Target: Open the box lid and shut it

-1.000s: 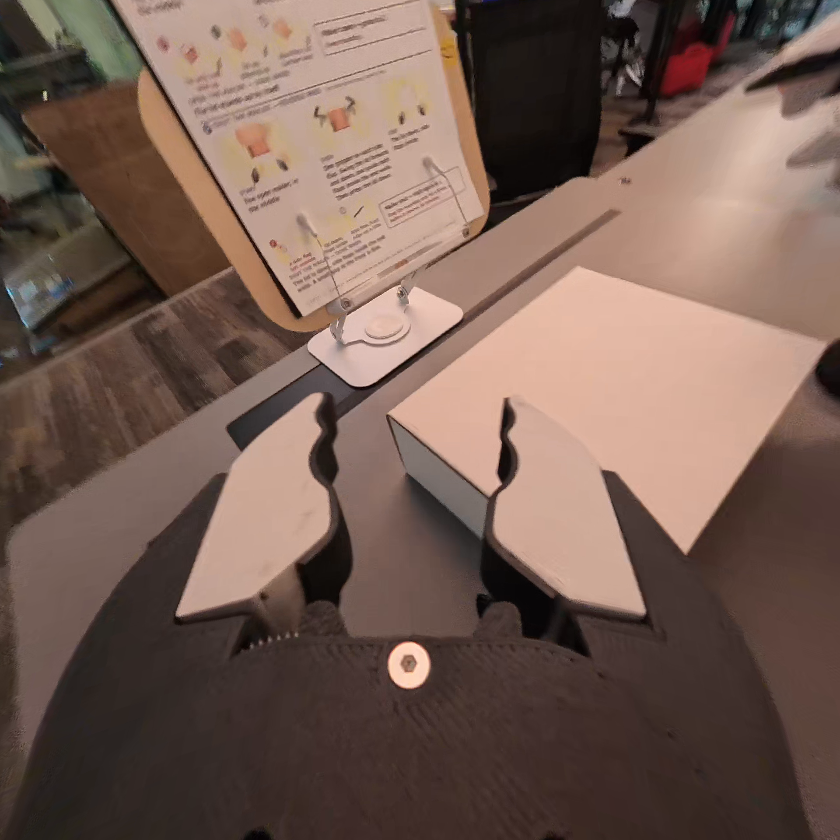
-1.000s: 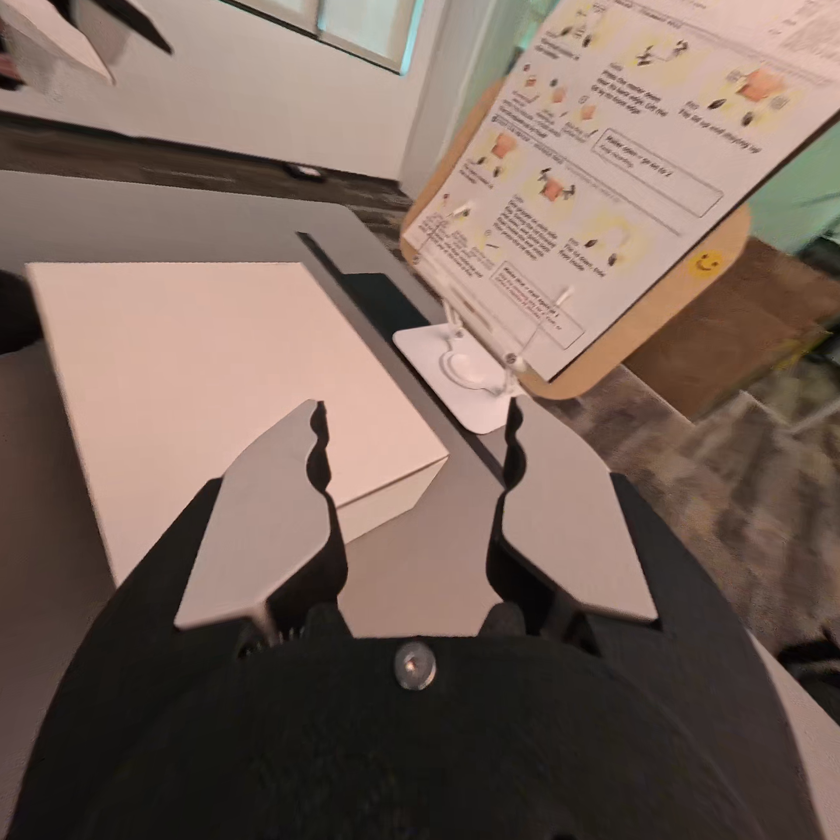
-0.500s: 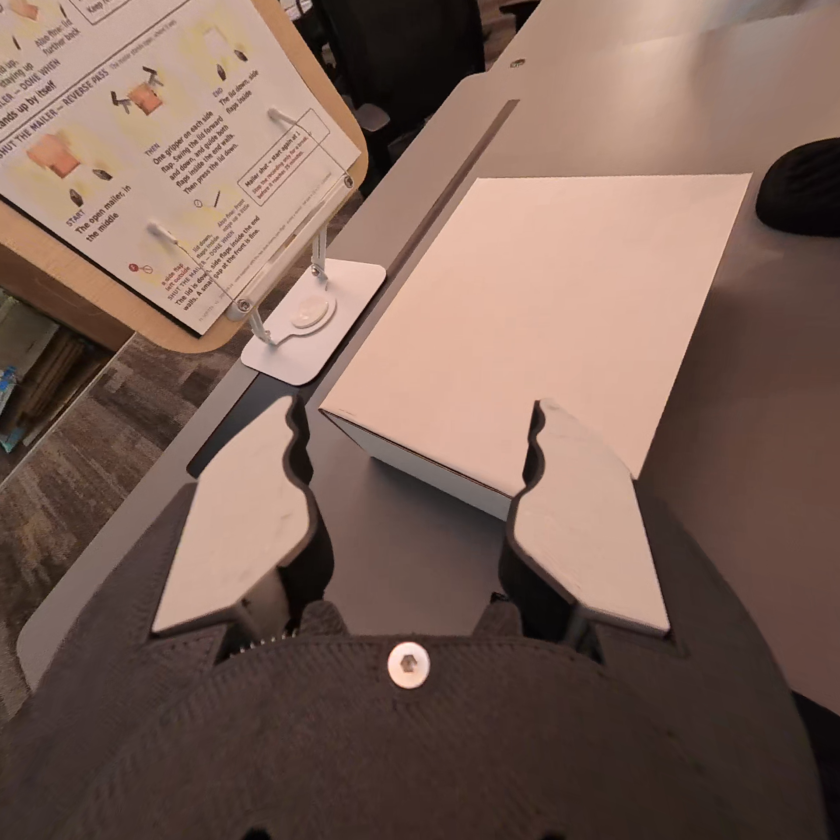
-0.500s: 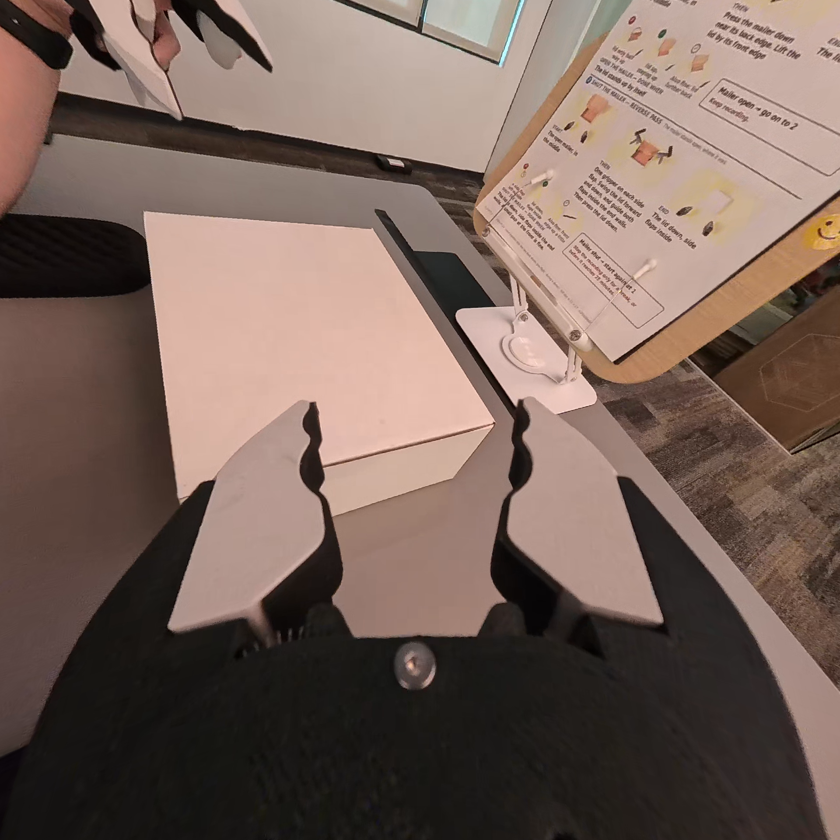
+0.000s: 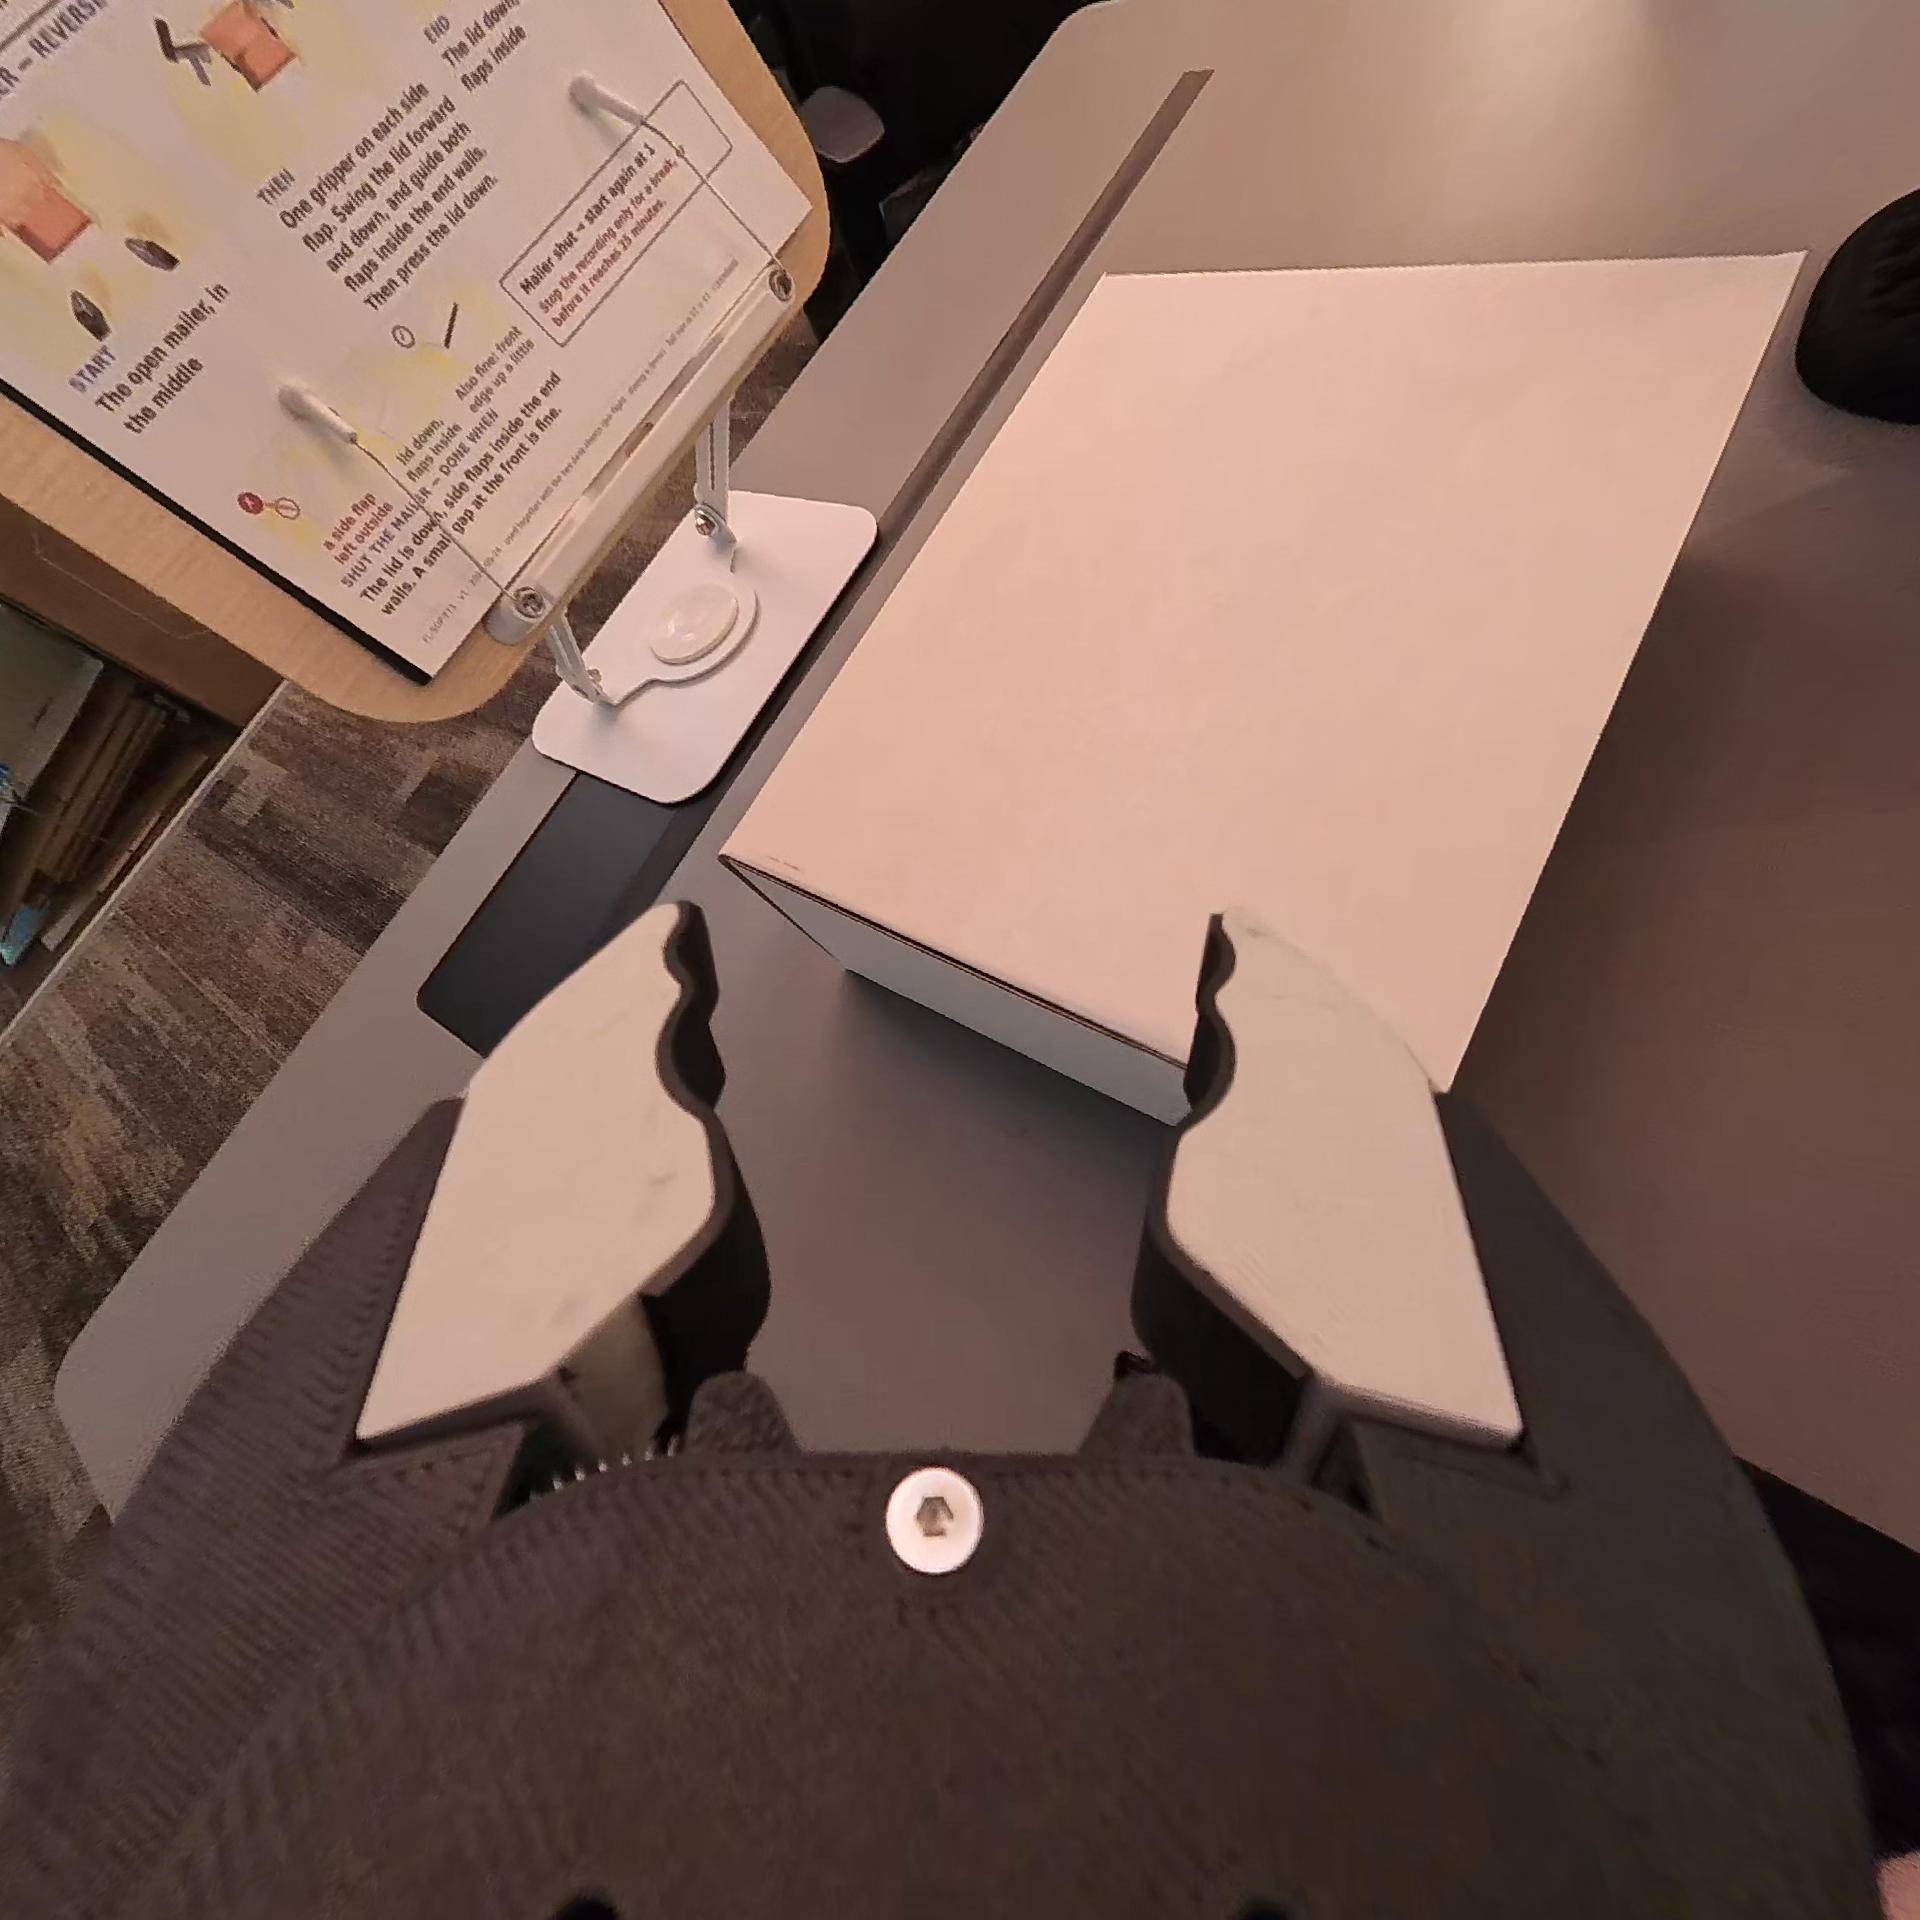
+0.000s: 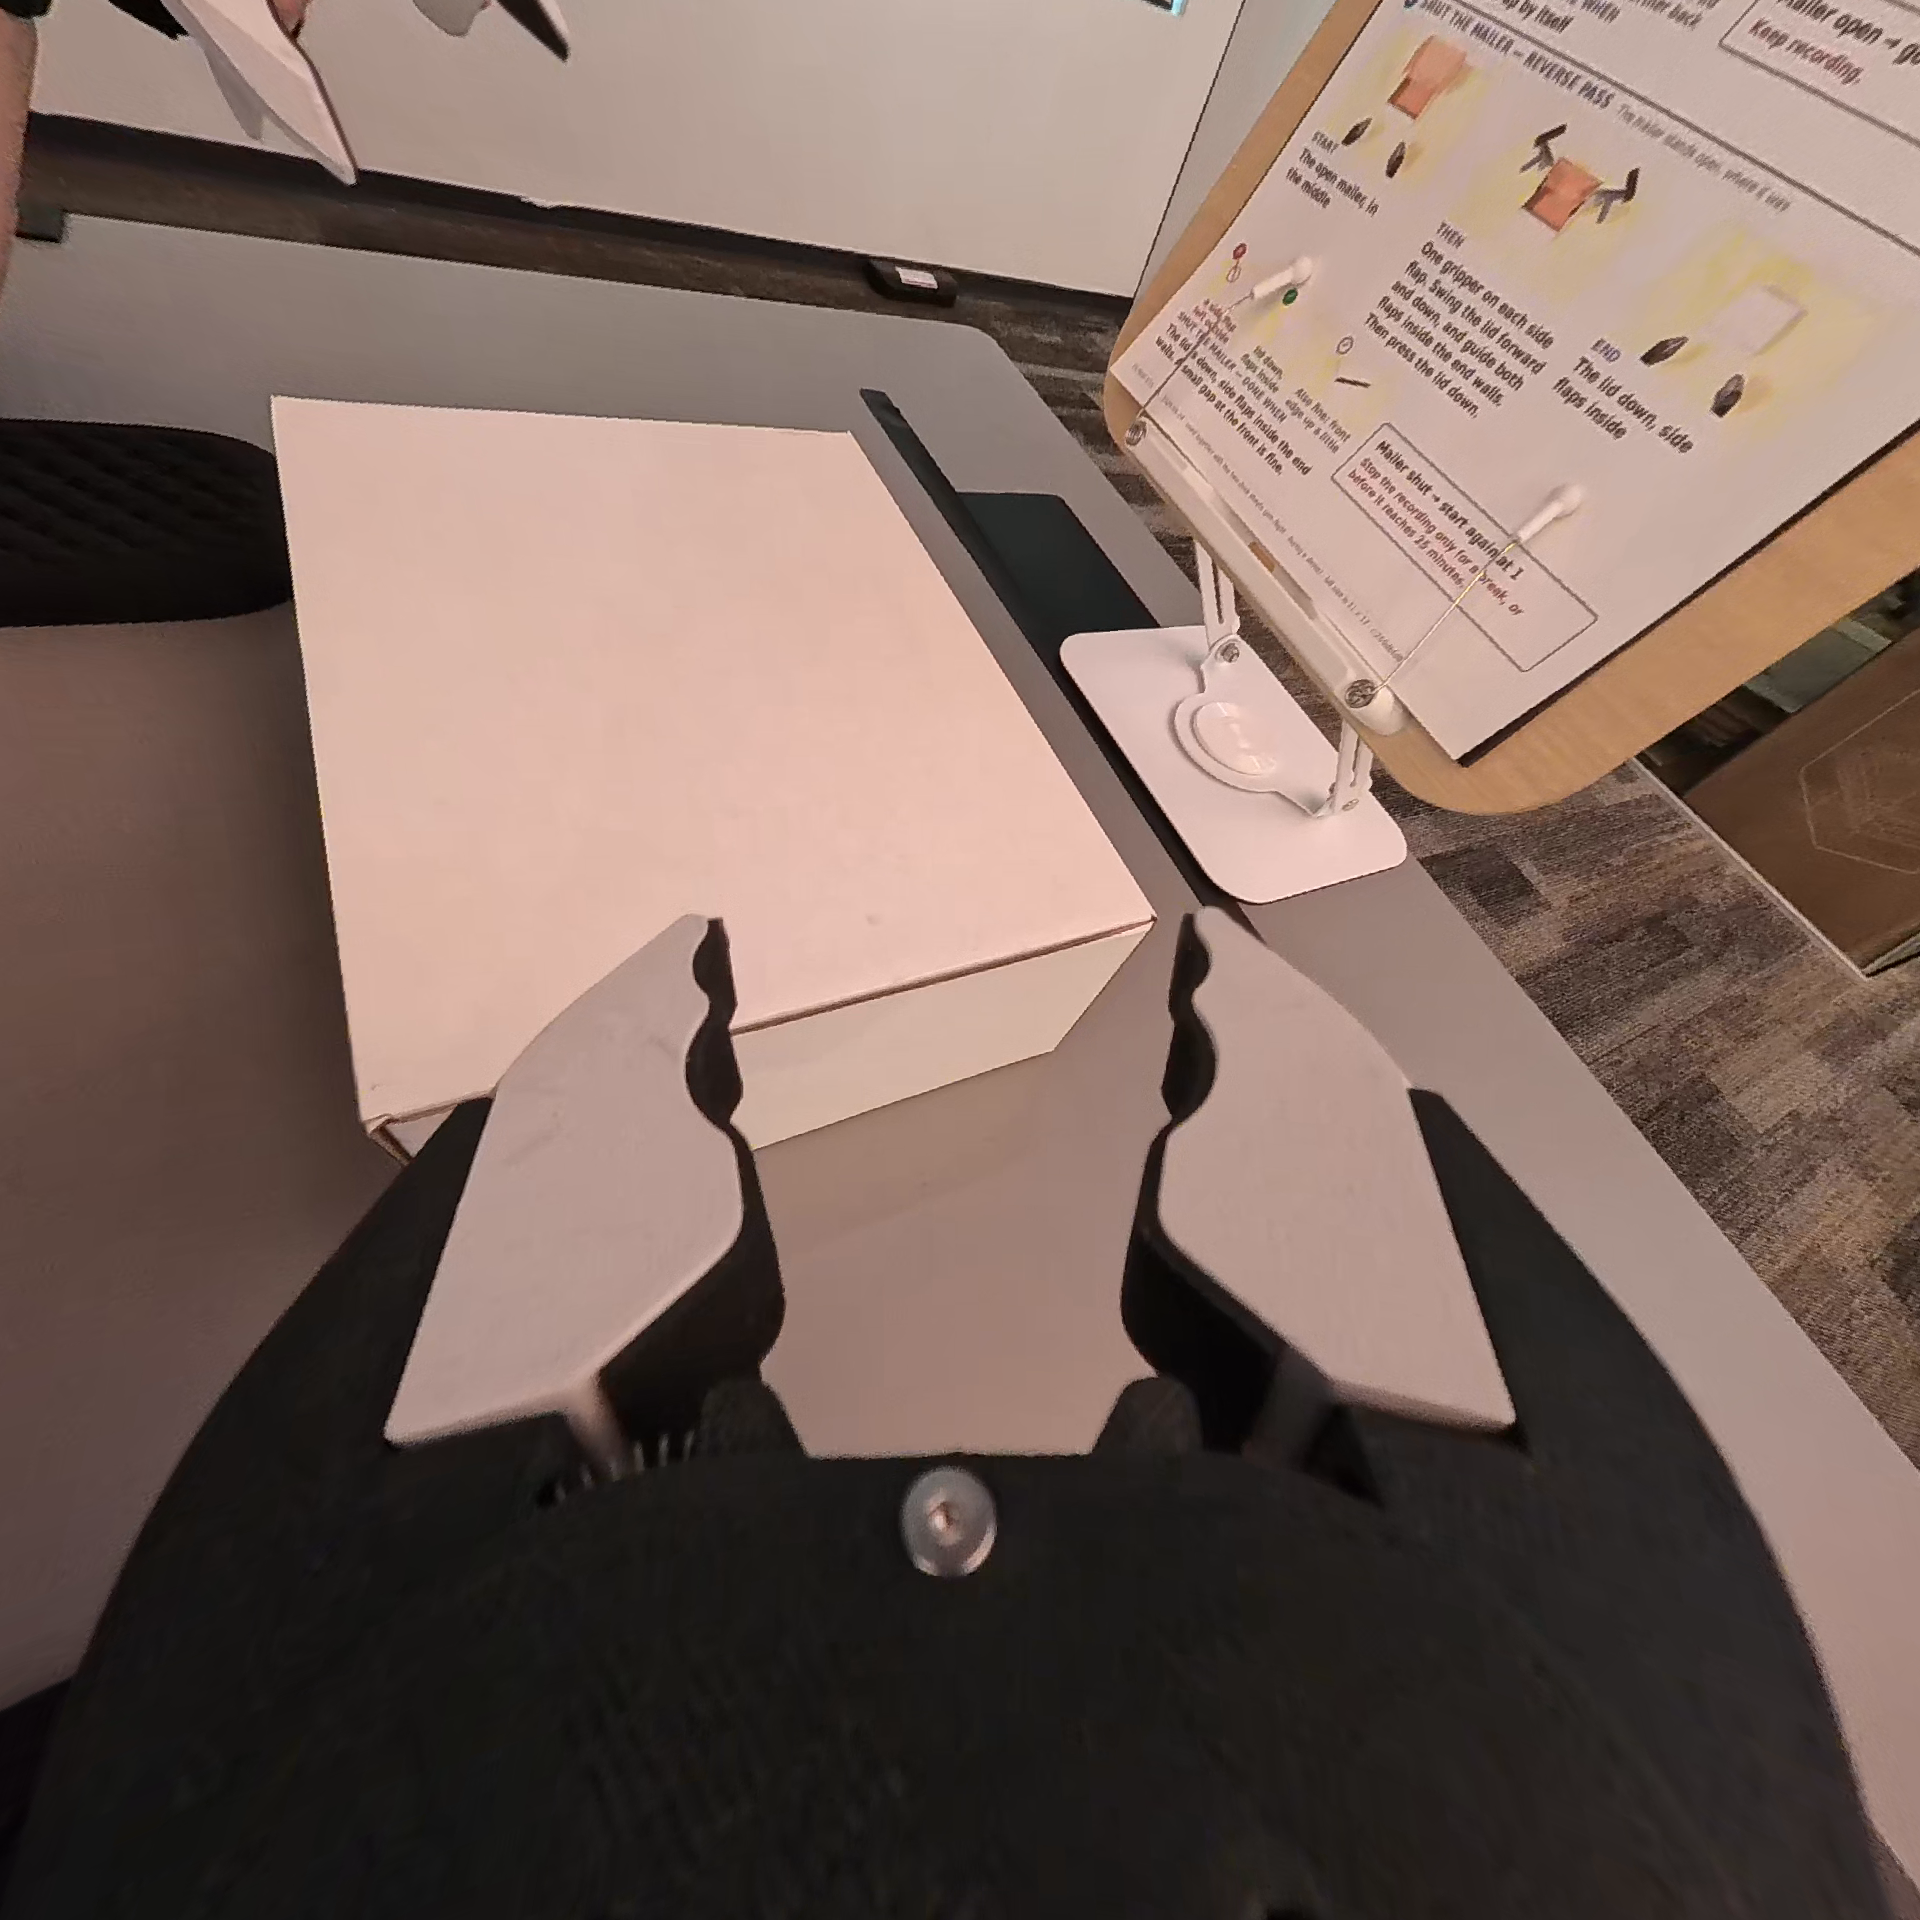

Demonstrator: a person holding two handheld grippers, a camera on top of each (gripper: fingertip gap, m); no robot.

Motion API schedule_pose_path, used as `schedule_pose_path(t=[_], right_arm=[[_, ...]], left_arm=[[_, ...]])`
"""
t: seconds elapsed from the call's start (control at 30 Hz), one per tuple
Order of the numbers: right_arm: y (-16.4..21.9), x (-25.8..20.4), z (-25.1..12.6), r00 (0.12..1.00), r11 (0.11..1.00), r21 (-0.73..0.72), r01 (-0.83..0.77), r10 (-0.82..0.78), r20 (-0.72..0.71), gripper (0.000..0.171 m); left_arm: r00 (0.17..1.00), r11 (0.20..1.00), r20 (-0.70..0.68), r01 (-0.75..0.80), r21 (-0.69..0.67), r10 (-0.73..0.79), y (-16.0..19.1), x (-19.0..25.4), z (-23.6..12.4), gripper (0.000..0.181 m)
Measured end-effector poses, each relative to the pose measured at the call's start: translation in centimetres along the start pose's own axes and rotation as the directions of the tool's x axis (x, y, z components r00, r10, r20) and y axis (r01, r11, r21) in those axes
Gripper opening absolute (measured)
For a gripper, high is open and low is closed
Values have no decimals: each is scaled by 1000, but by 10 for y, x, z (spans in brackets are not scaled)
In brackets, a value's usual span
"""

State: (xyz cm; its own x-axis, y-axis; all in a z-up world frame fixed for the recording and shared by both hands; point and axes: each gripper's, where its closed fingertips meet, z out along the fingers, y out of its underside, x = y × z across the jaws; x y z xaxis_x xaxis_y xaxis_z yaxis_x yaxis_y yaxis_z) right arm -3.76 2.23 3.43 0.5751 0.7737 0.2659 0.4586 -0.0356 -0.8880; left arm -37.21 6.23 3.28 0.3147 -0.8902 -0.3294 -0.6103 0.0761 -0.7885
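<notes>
A flat white box (image 5: pixel 1278 623) lies on the grey table (image 5: pixel 1714 1091) with its lid shut. My left gripper (image 5: pixel 956 925) is open and empty, held above the table just short of one short end of the box. The right finger (image 5: pixel 1309 1132) overlaps that end's near corner in the picture. My right gripper (image 6: pixel 953 923) is open and empty at the opposite short end of the box (image 6: pixel 644 707). One finger (image 6: pixel 275 94) of the left gripper shows raised at the top left of the right wrist view.
An instruction sheet on a wooden board (image 5: pixel 343 312) stands on a white base (image 5: pixel 707 644) at the table's far edge, beside the box; it also shows in the right wrist view (image 6: pixel 1538 416). A black rounded object (image 5: pixel 1870 312) lies past the box's far end. Carpet lies beyond the table.
Both grippers have tilted down and drawn nearer to the box's ends, so the box fills more of each view. Both stay open. The box has not moved.
</notes>
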Motion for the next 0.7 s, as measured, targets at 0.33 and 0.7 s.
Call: schedule_pose_path(t=[0.33, 0.7], right_arm=[[6, -3, 7, 1000, 1000, -29, -1, 2, 20, 81], [8, -5, 13, 1000, 998, -55, 11, -10, 18, 81]], left_arm=[[999, 999, -36, 8, -31, -9, 6, 5, 3, 86], [998, 999, -57, 14, -38, -16, 7, 8, 6, 80]])
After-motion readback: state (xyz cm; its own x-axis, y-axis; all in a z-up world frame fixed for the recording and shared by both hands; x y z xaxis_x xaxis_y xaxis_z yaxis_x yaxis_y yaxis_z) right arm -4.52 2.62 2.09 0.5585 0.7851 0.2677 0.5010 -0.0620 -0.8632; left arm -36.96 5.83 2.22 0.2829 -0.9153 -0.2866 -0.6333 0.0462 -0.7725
